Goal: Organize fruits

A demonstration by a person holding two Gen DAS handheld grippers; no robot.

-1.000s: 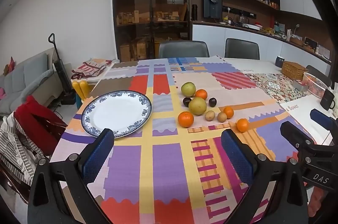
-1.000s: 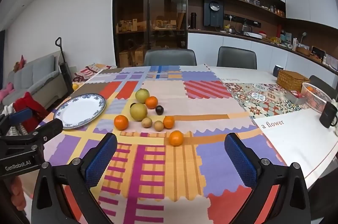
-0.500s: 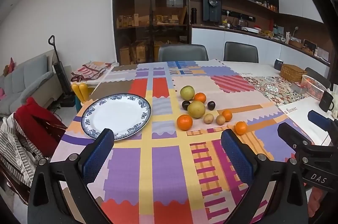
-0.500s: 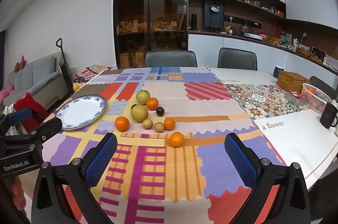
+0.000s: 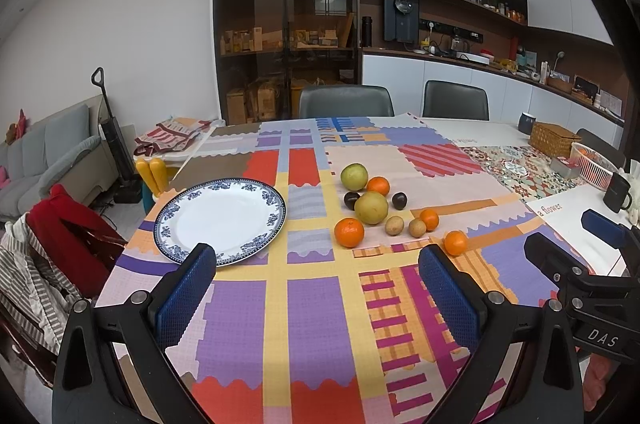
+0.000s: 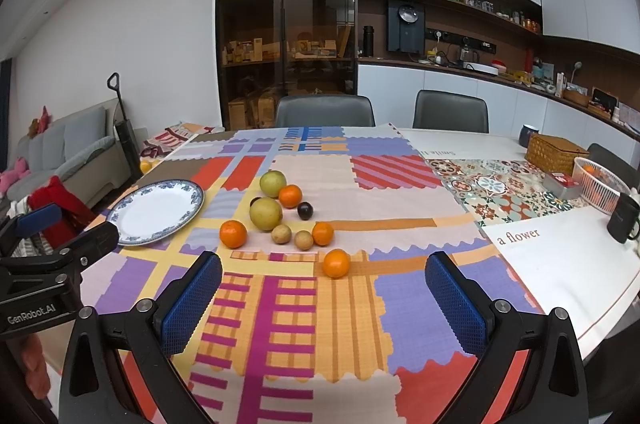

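A cluster of fruit lies on the patchwork tablecloth: two yellow-green pears [image 5: 371, 207] [image 6: 265, 213], several oranges [image 5: 349, 232] [image 6: 336, 263], two dark plums [image 6: 305, 210] and two small brown kiwis [image 6: 281, 233]. An empty blue-rimmed white plate [image 5: 188, 249] [image 6: 120, 228] lies left of the fruit. My left gripper [image 5: 320, 300] is open and empty, above the table's near edge, short of plate and fruit. My right gripper [image 6: 324, 298] is open and empty, just short of the nearest orange.
A wicker box [image 6: 556, 154], a white wire basket [image 6: 598, 184] and a black mug [image 6: 623, 222] stand at the table's right. Two grey chairs [image 6: 325, 110] stand behind the table. A chair with red clothing [image 5: 68, 244] is at the left.
Both grippers have drifted slightly; the view has shifted a little. Nothing on the table has moved, and both grippers stay open.
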